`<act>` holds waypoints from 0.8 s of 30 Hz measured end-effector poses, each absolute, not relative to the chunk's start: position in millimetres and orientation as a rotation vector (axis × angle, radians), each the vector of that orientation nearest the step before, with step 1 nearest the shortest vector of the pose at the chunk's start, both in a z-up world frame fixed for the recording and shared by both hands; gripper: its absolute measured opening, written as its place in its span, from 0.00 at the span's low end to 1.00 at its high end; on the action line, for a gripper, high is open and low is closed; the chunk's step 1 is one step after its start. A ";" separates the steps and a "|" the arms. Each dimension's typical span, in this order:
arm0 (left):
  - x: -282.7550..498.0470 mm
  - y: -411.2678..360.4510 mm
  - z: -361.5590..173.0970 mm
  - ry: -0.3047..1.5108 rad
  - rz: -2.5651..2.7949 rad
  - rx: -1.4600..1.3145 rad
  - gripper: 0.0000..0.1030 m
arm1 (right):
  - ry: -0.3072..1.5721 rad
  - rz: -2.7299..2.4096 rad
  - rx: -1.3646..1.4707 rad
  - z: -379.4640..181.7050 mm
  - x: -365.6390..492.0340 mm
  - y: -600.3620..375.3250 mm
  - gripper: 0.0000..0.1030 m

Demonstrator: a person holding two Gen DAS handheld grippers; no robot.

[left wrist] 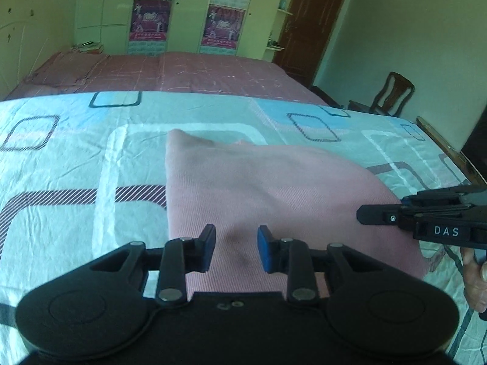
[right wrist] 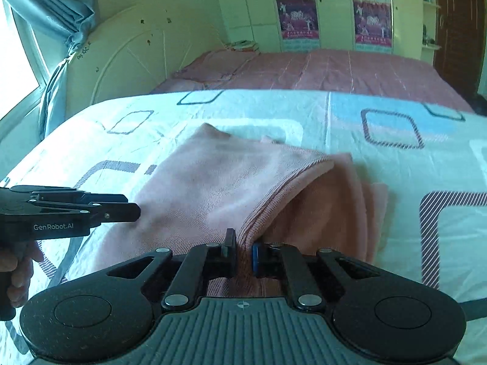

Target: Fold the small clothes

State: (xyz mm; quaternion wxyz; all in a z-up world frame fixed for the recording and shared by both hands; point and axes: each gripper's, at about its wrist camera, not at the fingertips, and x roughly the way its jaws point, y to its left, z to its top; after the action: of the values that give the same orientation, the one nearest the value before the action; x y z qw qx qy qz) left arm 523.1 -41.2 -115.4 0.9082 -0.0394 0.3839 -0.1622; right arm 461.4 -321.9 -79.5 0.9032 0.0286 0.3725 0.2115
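The pink knit garment [right wrist: 219, 182] lies folded on the patterned bedsheet [right wrist: 380, 164]. The right gripper [right wrist: 243, 254] pinches its ribbed hem between nearly closed fingers. The left gripper [left wrist: 236, 248] hovers over the garment's near edge, fingers apart, gripping nothing.

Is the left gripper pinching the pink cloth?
No. The left gripper has its jaws apart over the pink cloth, with nothing held between them.

A pink ribbed knit garment [right wrist: 231, 182] lies folded over itself in layers, ribbed hem edge uppermost.
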 end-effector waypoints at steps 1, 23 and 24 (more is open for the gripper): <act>525.3 -48.2 -114.5 0.802 -0.363 -0.072 0.27 | 0.757 0.423 0.039 -75.3 457.2 -325.9 0.08; 556.2 -66.2 -130.4 0.864 -0.452 0.003 0.27 | 0.869 0.382 0.238 -126.5 460.2 -386.9 0.10; 559.9 -62.2 -130.2 0.861 -0.447 -0.011 0.27 | 0.875 0.381 0.246 -127.0 465.5 -388.5 0.17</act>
State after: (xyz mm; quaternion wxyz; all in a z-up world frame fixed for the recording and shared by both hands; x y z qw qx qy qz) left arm 559.9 -62.2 -130.2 0.8846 -0.0055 0.4139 -0.2148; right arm 465.5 -388.5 -127.0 0.8810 0.1181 0.4201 0.1829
